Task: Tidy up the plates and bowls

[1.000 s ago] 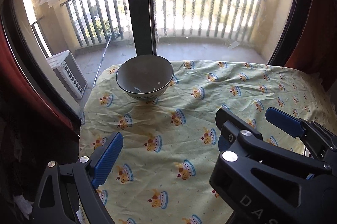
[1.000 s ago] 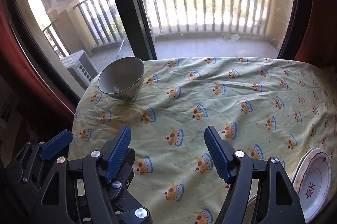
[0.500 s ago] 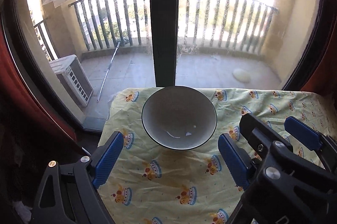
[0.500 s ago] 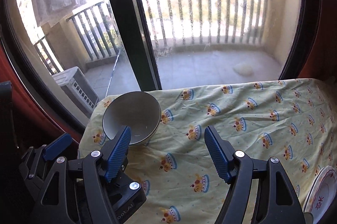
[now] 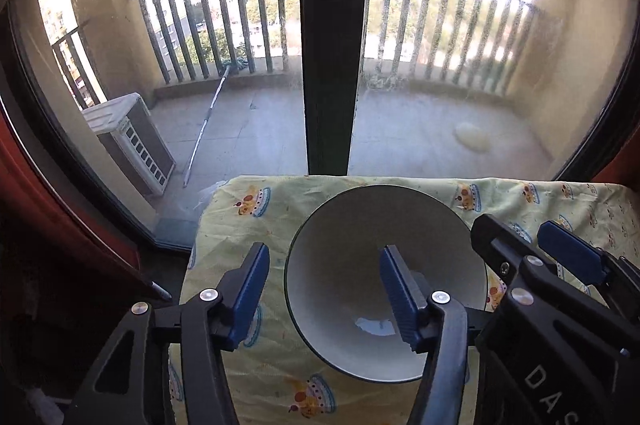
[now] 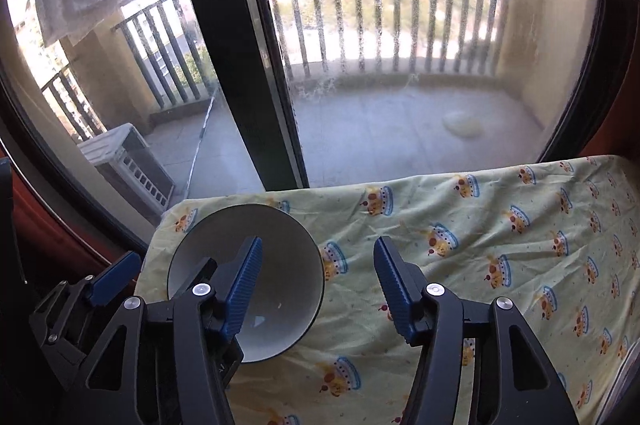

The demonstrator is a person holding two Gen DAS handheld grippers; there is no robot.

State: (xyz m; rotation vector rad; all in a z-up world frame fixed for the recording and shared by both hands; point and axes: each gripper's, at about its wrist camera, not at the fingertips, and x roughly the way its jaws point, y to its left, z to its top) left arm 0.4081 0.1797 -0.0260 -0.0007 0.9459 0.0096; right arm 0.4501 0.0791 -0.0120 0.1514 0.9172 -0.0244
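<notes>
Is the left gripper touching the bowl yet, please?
Cannot tell: in the left wrist view the left gripper, jaws just closing, straddles the bowl rim; its inner finger's contact is unclear.

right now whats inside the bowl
The bowl looks nearly empty: a pale interior with a small glossy patch at the bottom. The left gripper's right finger covers part of the inside.
</notes>
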